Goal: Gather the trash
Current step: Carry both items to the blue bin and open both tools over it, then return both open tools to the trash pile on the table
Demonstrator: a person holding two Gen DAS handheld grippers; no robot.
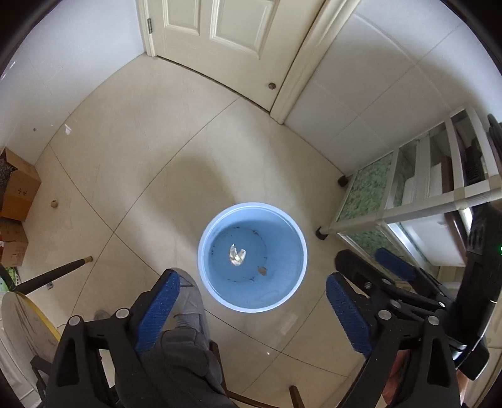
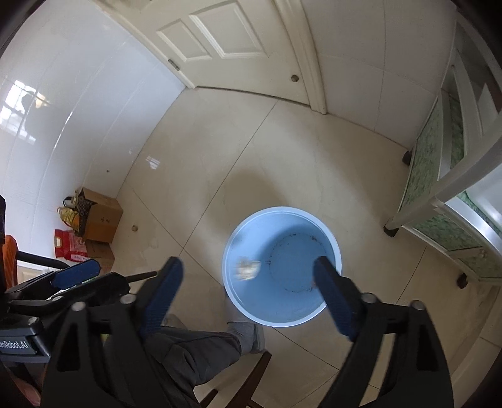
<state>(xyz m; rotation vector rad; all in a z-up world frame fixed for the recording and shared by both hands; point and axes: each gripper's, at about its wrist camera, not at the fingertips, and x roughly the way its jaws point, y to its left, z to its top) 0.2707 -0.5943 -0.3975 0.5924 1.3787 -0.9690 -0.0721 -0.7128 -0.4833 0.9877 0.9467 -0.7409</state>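
A round light-blue plastic bin [image 1: 252,257] is seen from above on the pale tiled floor [image 1: 131,131], in front of a closed cream panelled door [image 1: 219,28]. Inside the bin, in the left wrist view, a small crumpled piece of pale, shiny trash [image 1: 237,255] is seen over the dark-speckled bottom, and a smaller brownish scrap [image 1: 262,270] lies just beside it near the inner wall. In the right wrist view a blurred, whitish crumpled piece [image 2: 248,267] is seen within the bin's outline near its left wall; whether it rests or is in the air cannot be told.

The left gripper [image 1: 251,310] is pointed steeply down above the near rim of the bin, its blue-padded jaws spread wide with nothing between them. The right gripper [image 2: 248,292] is held likewise over the bin, its jaws also wide apart and empty; one blue finger [image 2: 332,295] overlaps the bin's right side in the view. Each gripper is seen at the edge of the other's view.

A grey trouser leg [image 2: 194,348] and a grey sock [image 2: 248,332] of the person are seen just beside the bin. Brown cardboard boxes [image 2: 100,216] and a red bag [image 2: 70,246] stand against the white wall at the left. A white-framed shelf unit with green patterned panels [image 1: 373,191] stands to the right of the bin.
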